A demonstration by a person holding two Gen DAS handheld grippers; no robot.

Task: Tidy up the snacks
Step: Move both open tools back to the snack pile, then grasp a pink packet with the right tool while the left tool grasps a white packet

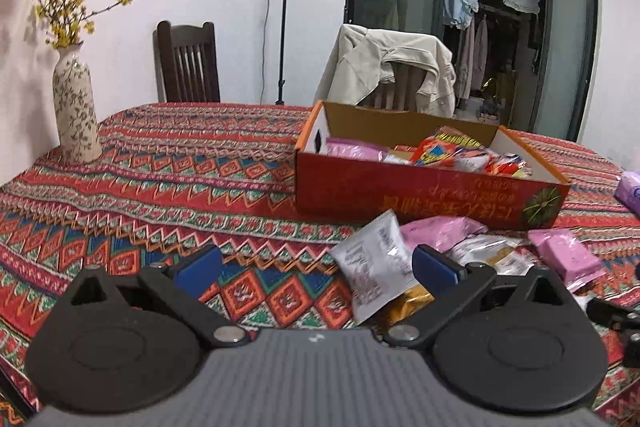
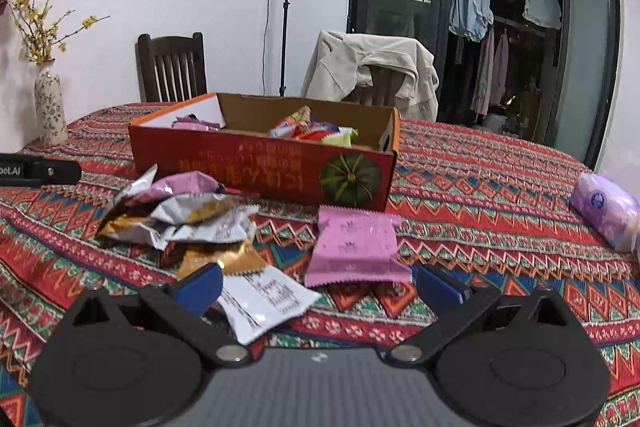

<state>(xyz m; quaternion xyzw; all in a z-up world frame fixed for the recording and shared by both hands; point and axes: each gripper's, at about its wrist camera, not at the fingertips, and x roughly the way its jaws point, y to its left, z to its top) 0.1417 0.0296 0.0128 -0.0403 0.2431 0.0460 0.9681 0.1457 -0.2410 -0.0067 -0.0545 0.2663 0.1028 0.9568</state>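
**Loose packets wait just ahead of our right jaws**

On the left, our left gripper (image 1: 316, 265) hangs wide open and empty over the woven tablecloth (image 1: 168, 179); the nearest white packet (image 1: 374, 263) lies ahead and to its right, almost touching the right blue pad.

Moving right, our right gripper (image 2: 318, 285) is also spread wide, holding nothing. A flat white packet (image 2: 264, 297) lies just beside its left pad, and a pink packet (image 2: 352, 247) sits just ahead between the fingers, its long axis running away from us toward the cardboard box (image 2: 256, 171). We judge the right hand the nearer one for the pink packet.

The wrappers are thin, crinkly foil, some gold; the box is stiff, open-topped and already part filled.
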